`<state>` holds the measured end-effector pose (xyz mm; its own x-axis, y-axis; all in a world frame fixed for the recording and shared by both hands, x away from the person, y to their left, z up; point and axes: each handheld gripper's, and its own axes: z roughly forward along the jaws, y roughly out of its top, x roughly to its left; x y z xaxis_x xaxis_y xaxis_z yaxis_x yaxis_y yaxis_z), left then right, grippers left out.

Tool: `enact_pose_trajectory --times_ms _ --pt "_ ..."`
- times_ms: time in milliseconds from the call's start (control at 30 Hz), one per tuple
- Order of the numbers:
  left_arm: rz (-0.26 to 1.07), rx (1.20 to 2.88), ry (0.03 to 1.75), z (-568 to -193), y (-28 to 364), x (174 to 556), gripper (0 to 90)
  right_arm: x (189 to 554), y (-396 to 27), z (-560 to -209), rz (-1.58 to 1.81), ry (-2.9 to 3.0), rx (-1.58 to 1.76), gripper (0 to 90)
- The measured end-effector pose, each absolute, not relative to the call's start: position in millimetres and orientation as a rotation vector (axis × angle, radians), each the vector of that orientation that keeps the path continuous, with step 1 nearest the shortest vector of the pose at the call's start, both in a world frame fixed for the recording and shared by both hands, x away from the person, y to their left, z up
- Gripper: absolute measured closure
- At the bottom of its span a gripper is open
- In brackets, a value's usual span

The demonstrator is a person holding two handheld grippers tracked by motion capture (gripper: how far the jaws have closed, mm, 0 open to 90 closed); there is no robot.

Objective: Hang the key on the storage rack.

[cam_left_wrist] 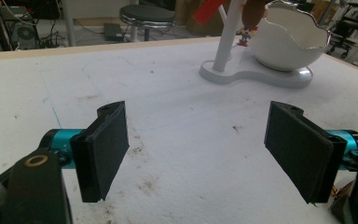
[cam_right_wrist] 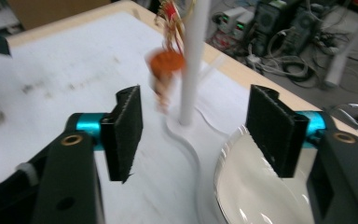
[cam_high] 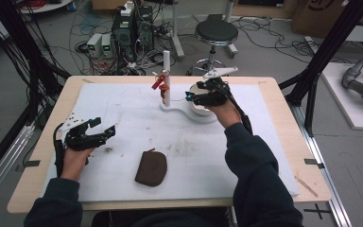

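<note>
White bowl (cam_right_wrist: pixel 251 186) just beneath the right gripper (cam_right_wrist: pixel 193 130), fingers apart and empty (left gripper (cam_left_wrist: pixel 196 149) likewise open).

Counter (cam_high: pixel 283 156): light wood top, covered almost edge to edge by 1 white mat (cam_high: pixel 123 118), soiled with dark smudges near its middle. On the mat: 1 white stand (cam_high: pixel 184 111) with upright pole and bowl at the far side, 1 brown pouch (cam_high: pixel 151 168) near the front edge.

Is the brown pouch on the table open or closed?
Cannot tell for sure. In the high view the brown pouch lies flat on the white mat, nothing spilling from it, but its zipper edge is too small to read.
</note>
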<state>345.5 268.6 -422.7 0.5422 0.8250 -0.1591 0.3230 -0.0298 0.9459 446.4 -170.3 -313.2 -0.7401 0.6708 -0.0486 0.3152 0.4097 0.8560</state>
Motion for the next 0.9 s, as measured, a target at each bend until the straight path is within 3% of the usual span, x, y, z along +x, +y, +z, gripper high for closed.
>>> enact_pose_trajectory --times_ms 233,467,900 --pt "0.531 1.594 0.989 -423 269 345 21.6 408 -211 -342 1.255 2.262 0.855 20.4" --pt "0.529 1.544 0.969 -419 267 346 21.6 377 -250 -381 1.214 2.214 0.905 20.4" --pt "0.505 1.566 0.954 -419 262 347 21.5 375 -259 -390 1.231 2.231 0.943 20.3"
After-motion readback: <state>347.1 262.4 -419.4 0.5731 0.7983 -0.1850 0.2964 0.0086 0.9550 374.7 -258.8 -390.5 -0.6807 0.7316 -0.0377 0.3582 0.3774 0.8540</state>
